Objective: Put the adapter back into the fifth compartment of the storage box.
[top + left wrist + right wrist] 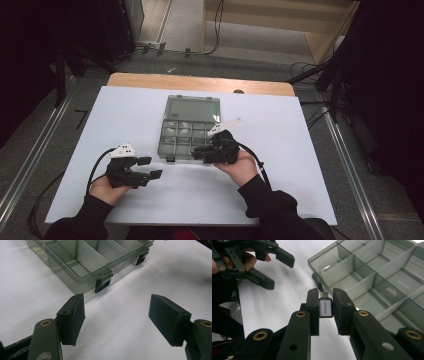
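Observation:
A clear grey compartment box point(190, 131) lies open on the white table, its lid point(193, 107) laid flat behind it. My right gripper point(198, 152) is shut on a small silver adapter point(326, 307), held just off the box's near front edge point(329, 287). My left gripper point(150, 167) is open and holds nothing; it hovers over bare table to the left of the box. In the left gripper view the box's black latches point(102, 285) sit just beyond the pads point(73, 317). The nearest compartments point(82, 265) look empty.
The white sheet point(125, 115) covers most of the wooden table, with bare room on both sides of the box. Cables and dark stands lie on the floor beyond the table's far edge.

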Demonstrator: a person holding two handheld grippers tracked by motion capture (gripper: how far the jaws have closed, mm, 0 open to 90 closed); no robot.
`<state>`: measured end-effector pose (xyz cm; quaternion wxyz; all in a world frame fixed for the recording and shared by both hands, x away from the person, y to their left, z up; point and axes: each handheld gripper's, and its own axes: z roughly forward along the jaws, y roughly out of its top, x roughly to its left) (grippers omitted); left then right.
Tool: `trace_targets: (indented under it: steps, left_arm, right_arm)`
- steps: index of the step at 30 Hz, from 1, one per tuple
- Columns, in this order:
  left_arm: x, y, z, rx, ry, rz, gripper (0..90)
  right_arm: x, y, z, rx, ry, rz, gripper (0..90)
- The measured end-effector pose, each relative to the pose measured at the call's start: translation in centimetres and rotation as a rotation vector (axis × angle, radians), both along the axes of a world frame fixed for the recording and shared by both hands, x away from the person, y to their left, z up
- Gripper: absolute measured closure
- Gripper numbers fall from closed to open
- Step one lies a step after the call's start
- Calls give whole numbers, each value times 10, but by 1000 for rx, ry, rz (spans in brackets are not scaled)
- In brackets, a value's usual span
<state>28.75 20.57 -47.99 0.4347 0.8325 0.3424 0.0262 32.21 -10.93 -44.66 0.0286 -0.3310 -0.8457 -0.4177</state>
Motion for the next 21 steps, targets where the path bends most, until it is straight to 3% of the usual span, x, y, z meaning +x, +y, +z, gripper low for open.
trace_targets:
  steps: [11, 21]
  left_arm:
    - [-1, 2, 0, -28, 18, 11, 297]
    - [-4, 6, 1, -20, 21, 33, 297]
  right_arm:
    - [11, 14, 8, 7, -3, 13, 744]
    - [20, 29, 12, 8, -1, 28, 744]
